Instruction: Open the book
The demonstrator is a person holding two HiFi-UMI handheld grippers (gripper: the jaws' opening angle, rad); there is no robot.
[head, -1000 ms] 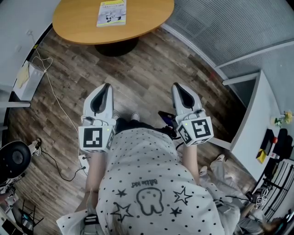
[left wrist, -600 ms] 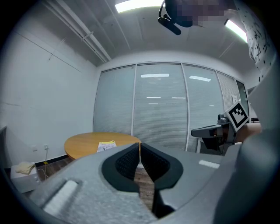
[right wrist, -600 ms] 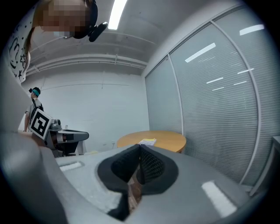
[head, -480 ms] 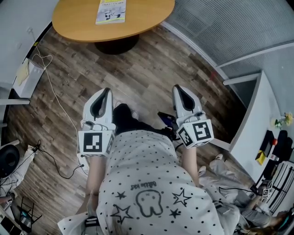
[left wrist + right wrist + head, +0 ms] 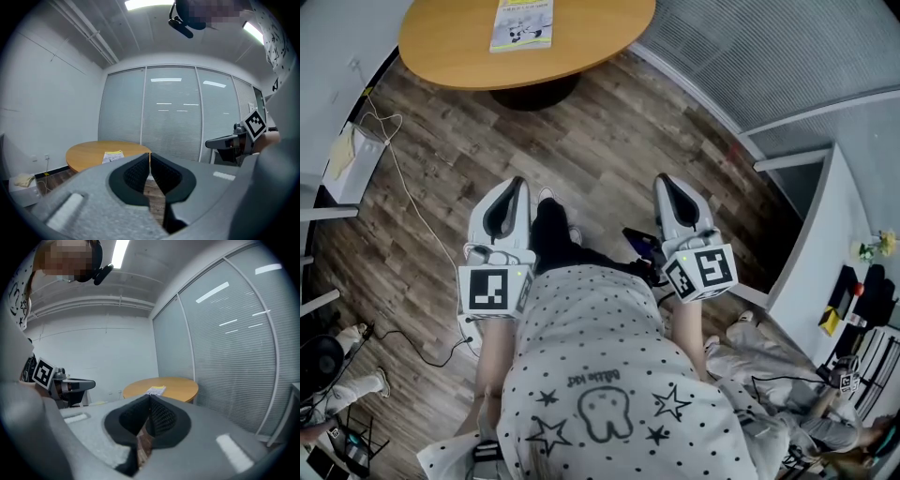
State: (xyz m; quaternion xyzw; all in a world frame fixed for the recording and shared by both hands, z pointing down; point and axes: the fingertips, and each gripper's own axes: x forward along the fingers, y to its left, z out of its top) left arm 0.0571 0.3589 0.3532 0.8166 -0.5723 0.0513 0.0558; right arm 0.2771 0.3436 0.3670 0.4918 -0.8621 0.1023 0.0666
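Observation:
A thin book (image 5: 522,23) with a yellow and white cover lies closed on the round wooden table (image 5: 450,47) at the top of the head view. It also shows far off in the left gripper view, book (image 5: 112,156), and the right gripper view, book (image 5: 156,390). My left gripper (image 5: 517,181) and right gripper (image 5: 661,179) are held in front of the person's body over the wood floor, well short of the table. Both are shut with nothing between the jaws.
A black table base (image 5: 530,94) stands under the tabletop. A white cable (image 5: 403,178) and a white bag (image 5: 347,159) lie on the floor at left. Frosted glass walls (image 5: 769,56) run at the right, with a white desk (image 5: 825,253) beside them.
The table and book have slid slightly toward the top left of the head view as the person steps forward. Both grippers stay shut and keep their pose.

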